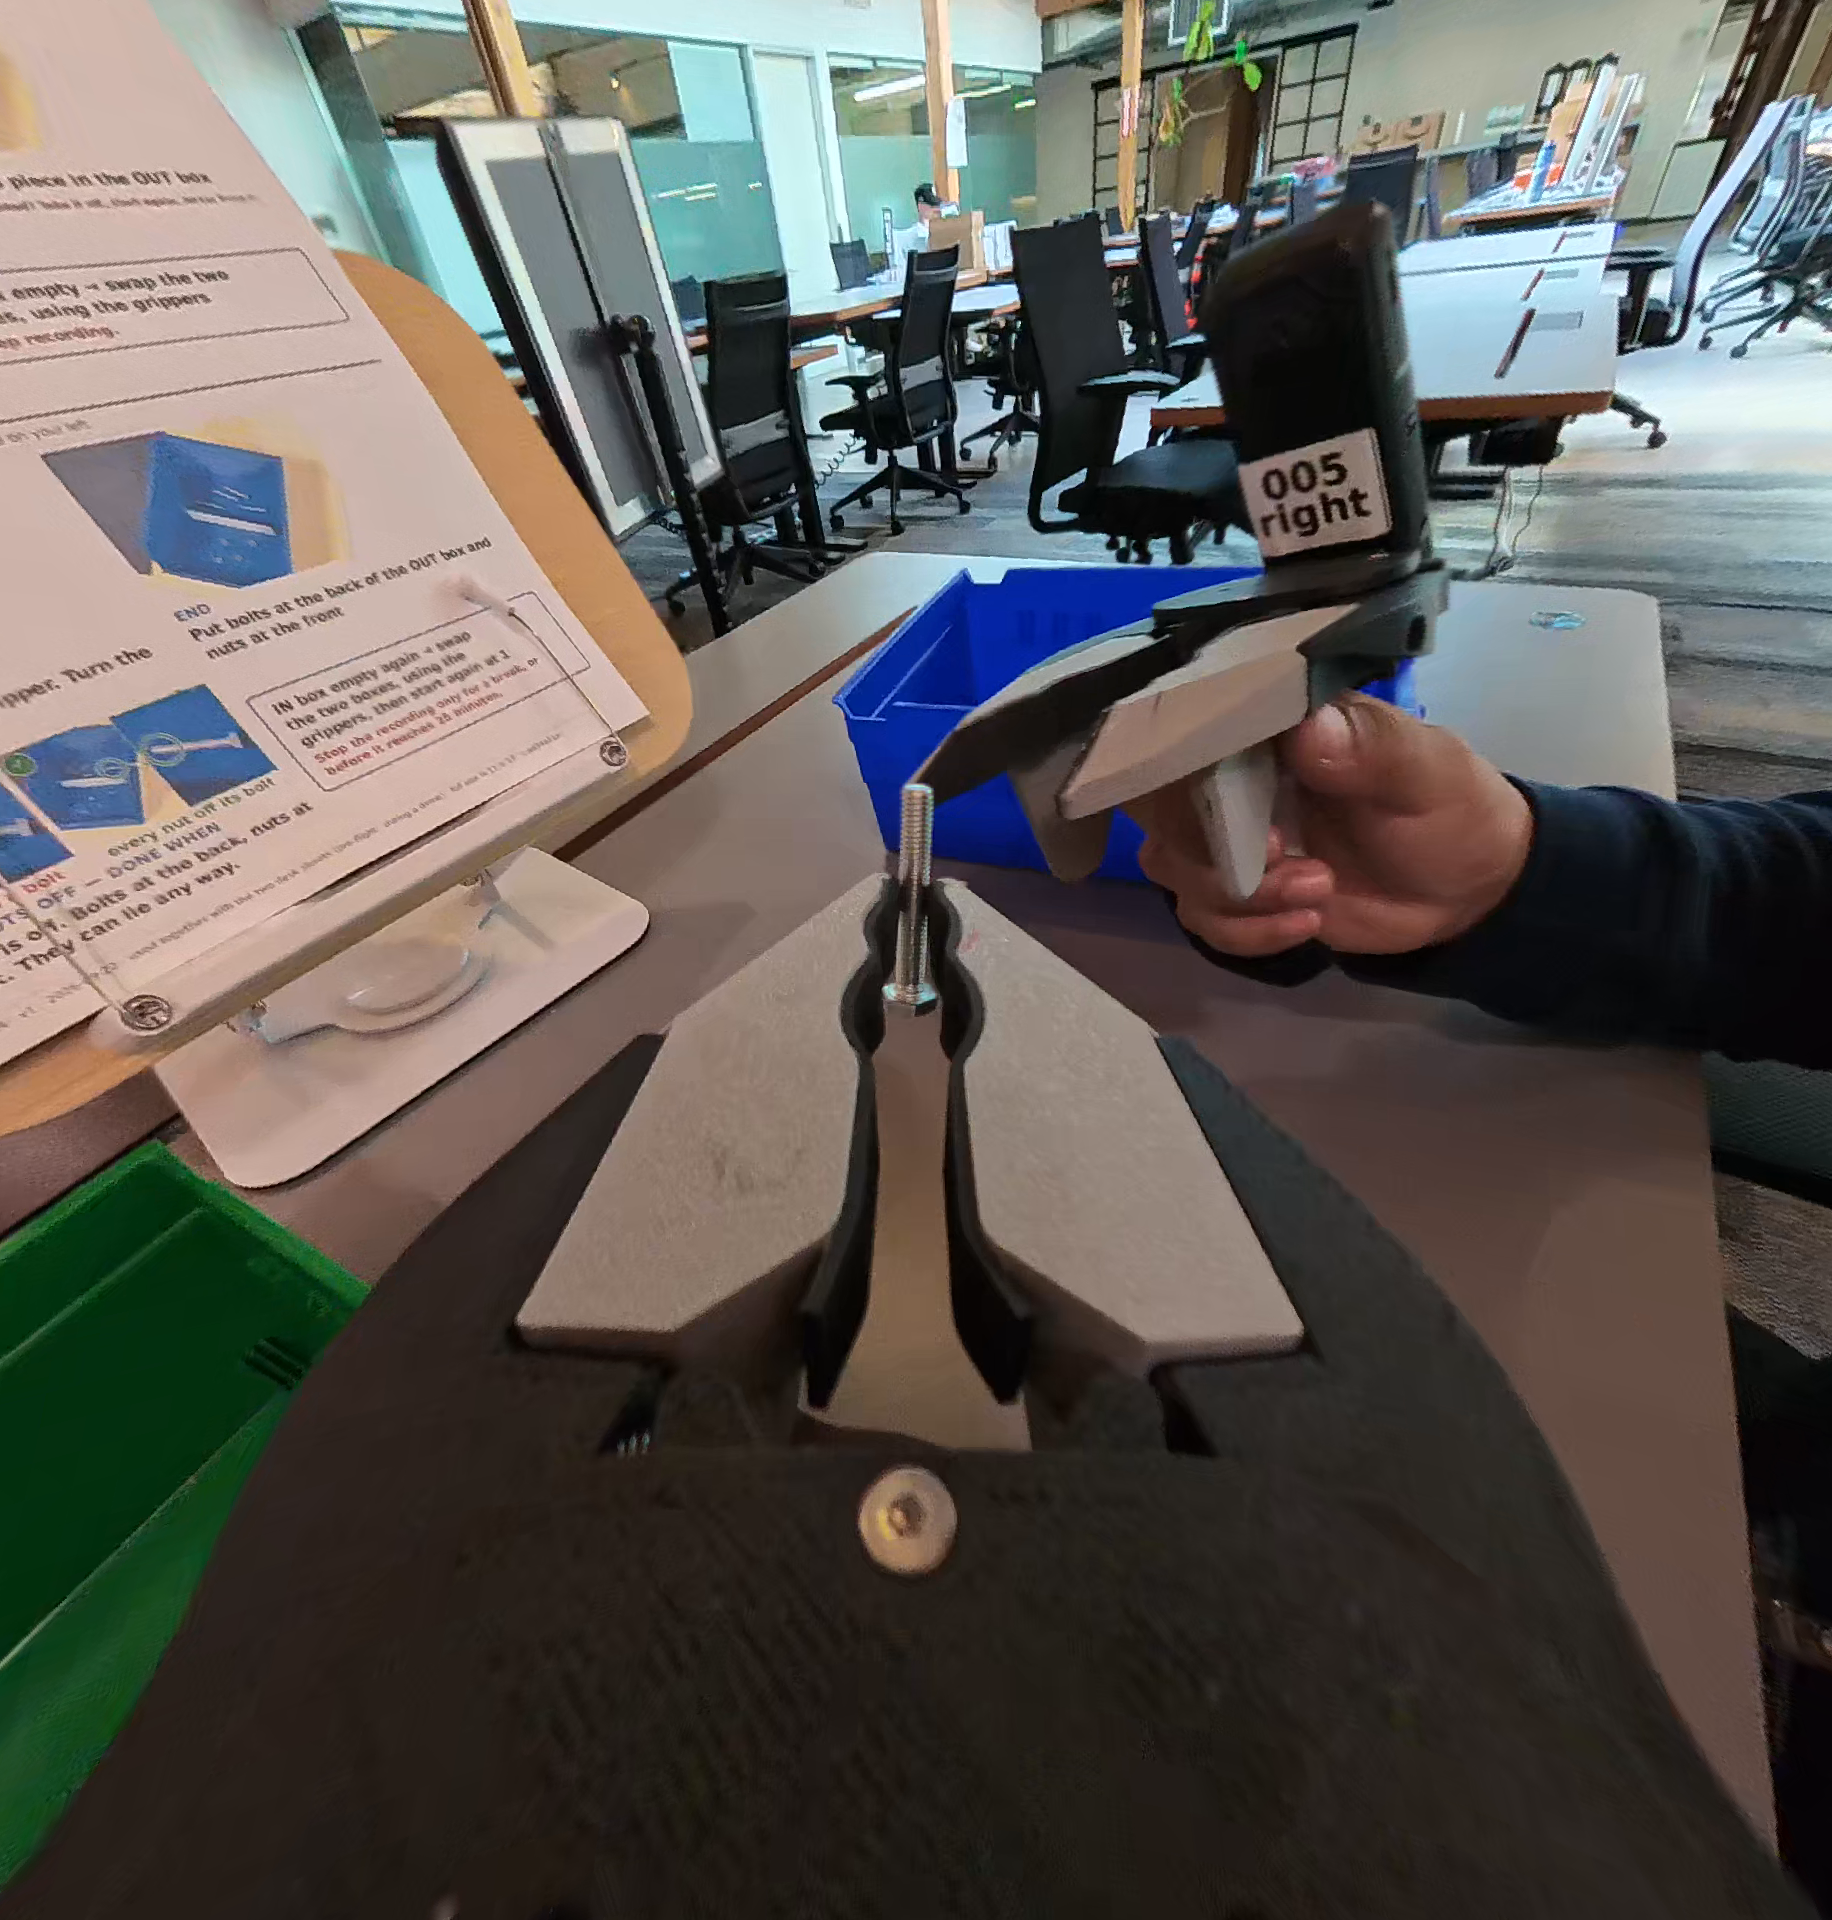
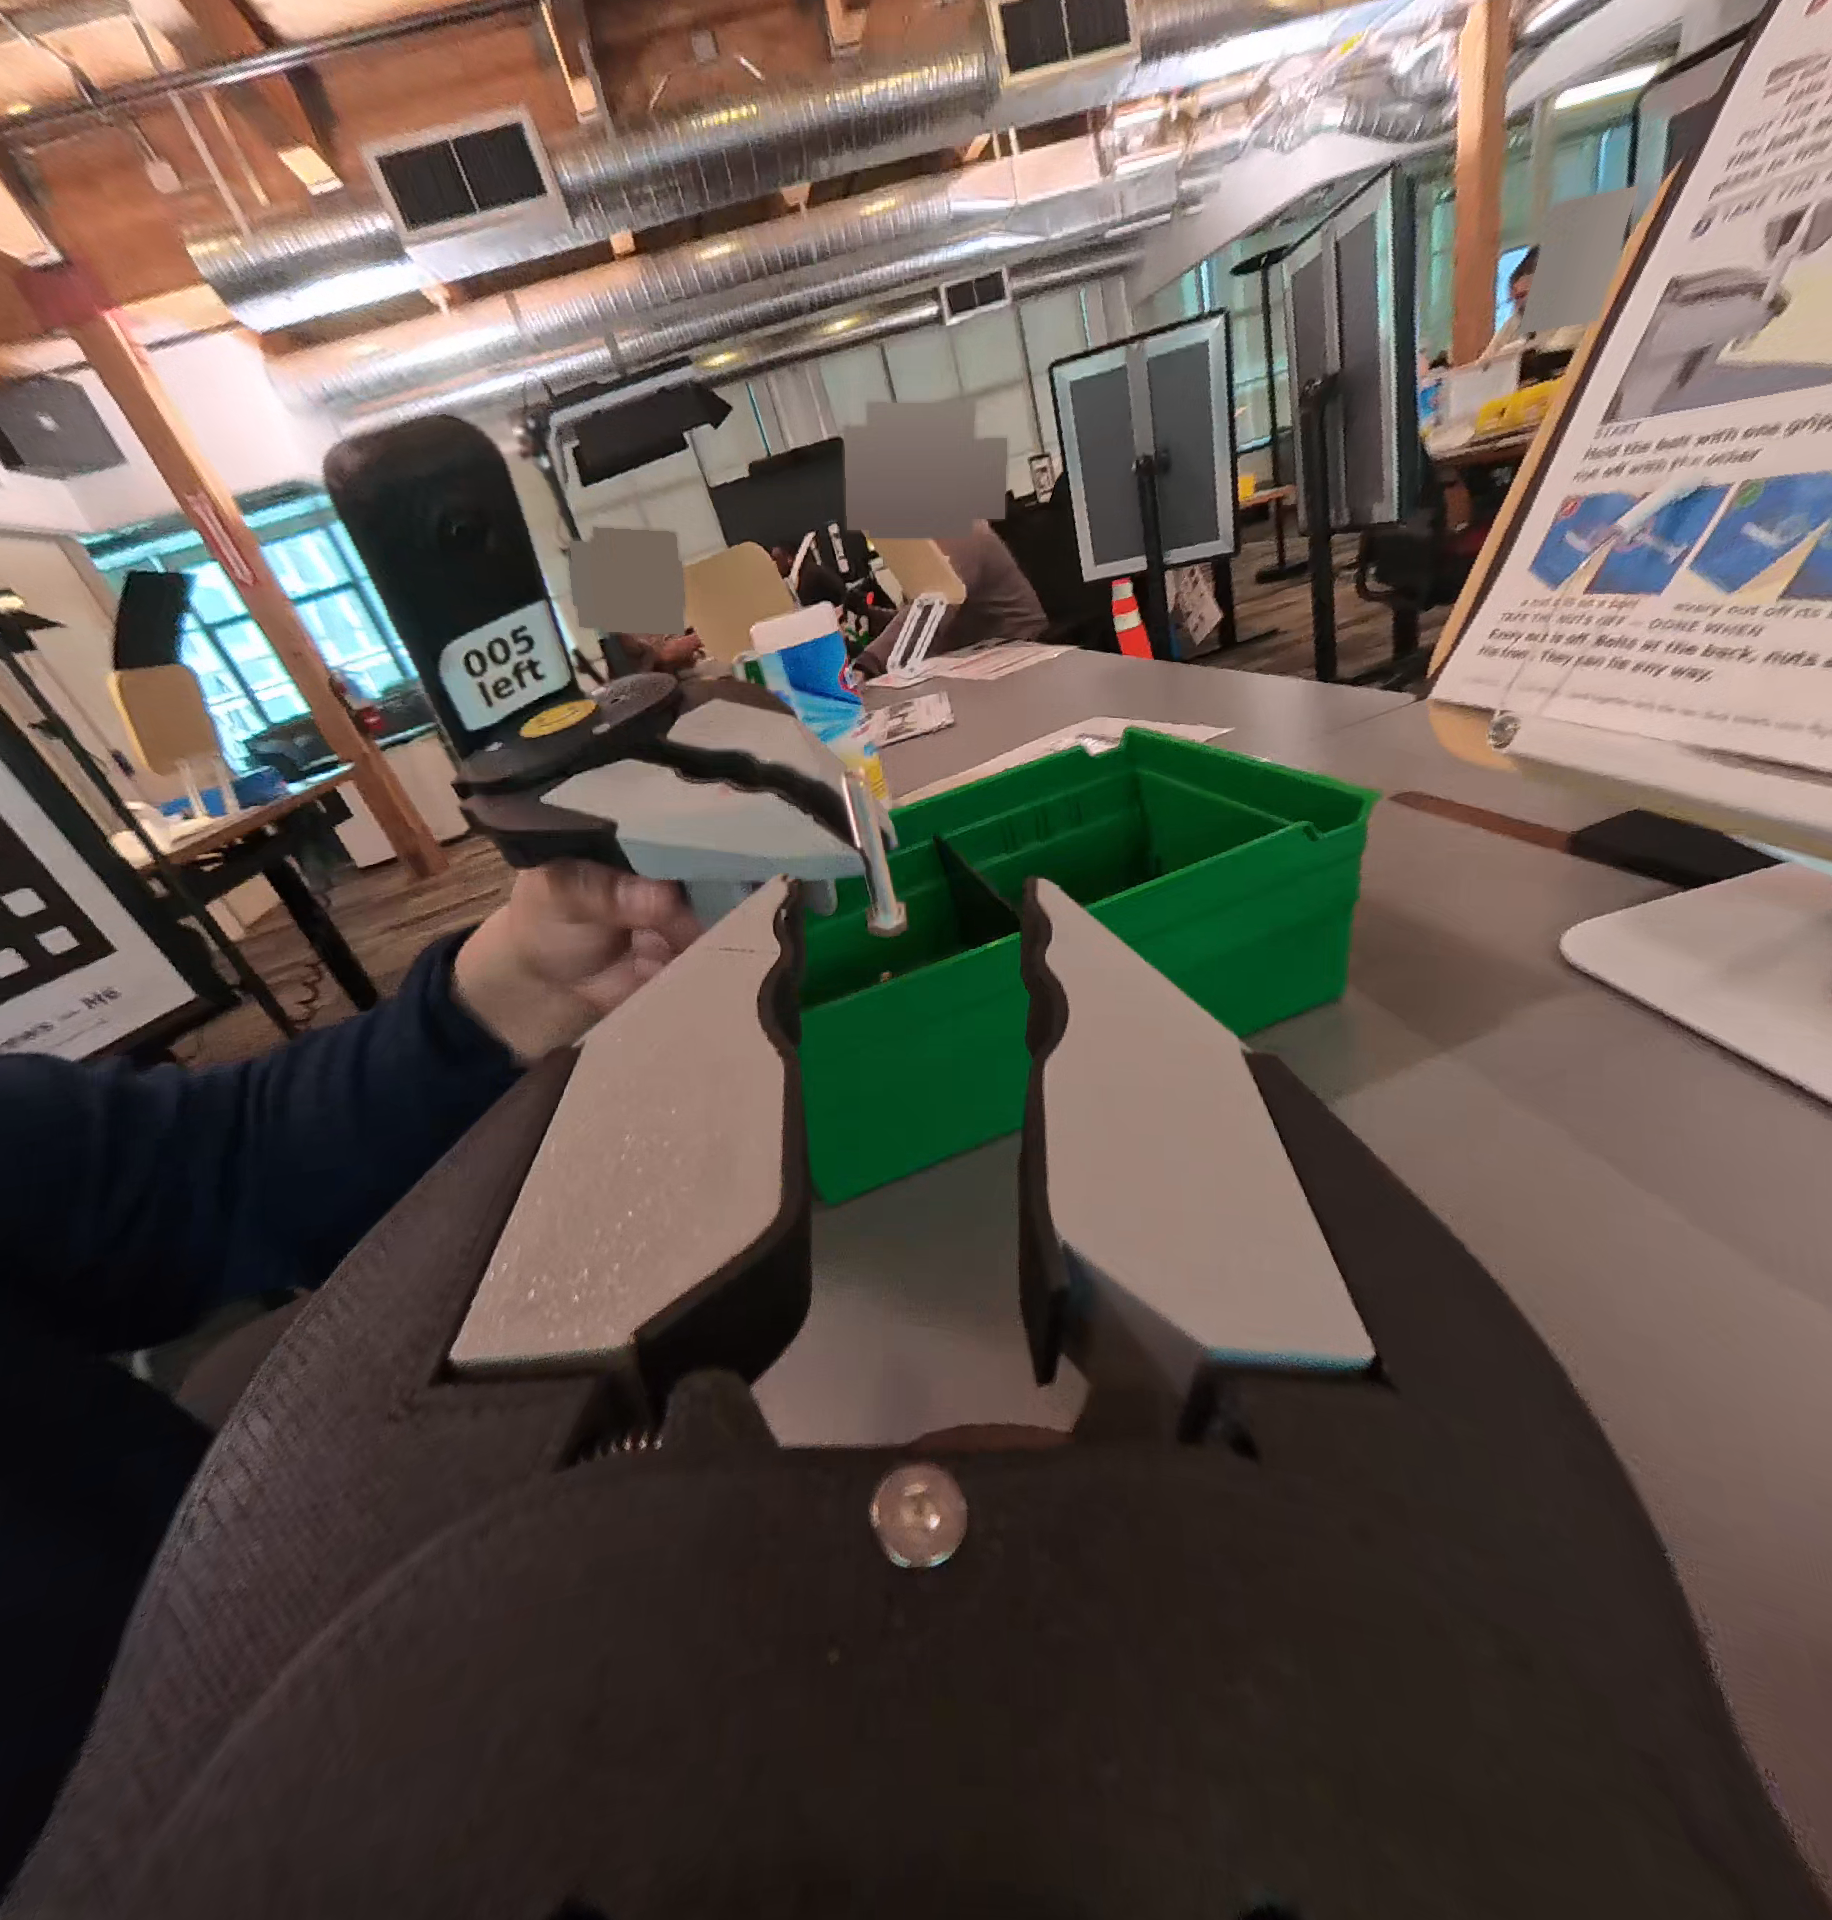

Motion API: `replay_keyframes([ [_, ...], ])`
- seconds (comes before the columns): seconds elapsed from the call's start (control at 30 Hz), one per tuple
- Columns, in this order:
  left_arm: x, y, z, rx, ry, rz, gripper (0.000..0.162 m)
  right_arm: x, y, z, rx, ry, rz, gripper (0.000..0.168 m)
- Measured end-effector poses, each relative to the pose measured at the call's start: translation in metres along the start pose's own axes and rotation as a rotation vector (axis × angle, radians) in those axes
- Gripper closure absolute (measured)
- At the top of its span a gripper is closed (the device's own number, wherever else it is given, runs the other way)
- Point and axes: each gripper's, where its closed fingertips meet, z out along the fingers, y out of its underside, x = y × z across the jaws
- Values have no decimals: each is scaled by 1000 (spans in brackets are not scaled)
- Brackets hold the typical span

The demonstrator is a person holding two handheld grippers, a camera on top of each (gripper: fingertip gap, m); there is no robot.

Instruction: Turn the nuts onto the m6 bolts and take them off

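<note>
Your left gripper (image 1: 912, 935) is clamped on 1 bolt (image 1: 914, 894) near its head, threads poking out so a nut can spin on. Your right gripper (image 2: 907, 945) hangs wide open and empty nearby, over the green bin (image 2: 1255, 914); no nut visible.

A silver, threaded steel bolt with a hexagonal head (image 1: 914, 902) stood roughly upright, clamped by its lower shank between the tips of the left tongs (image 1: 913, 940). Its head sat at the near, lower end and its bare threaded tip pointed up, with no nut visible on it.
</note>
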Motion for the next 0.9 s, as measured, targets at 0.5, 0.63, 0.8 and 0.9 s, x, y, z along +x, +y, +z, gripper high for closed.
replay_keyframes([
  [0.5,26,5,23,-75,-46,122,158,-13,3,3,40,-60,39,161],
  [0.63,26,1,24,-50,-65,80,158,-8,0,0,67,-22,45,167],
  [0.8,19,5,21,-53,-149,48,152,10,12,0,-10,120,-28,167],
  [0.9,19,3,0,-51,-183,0,138,30,29,-4,-117,219,-87,167],
])
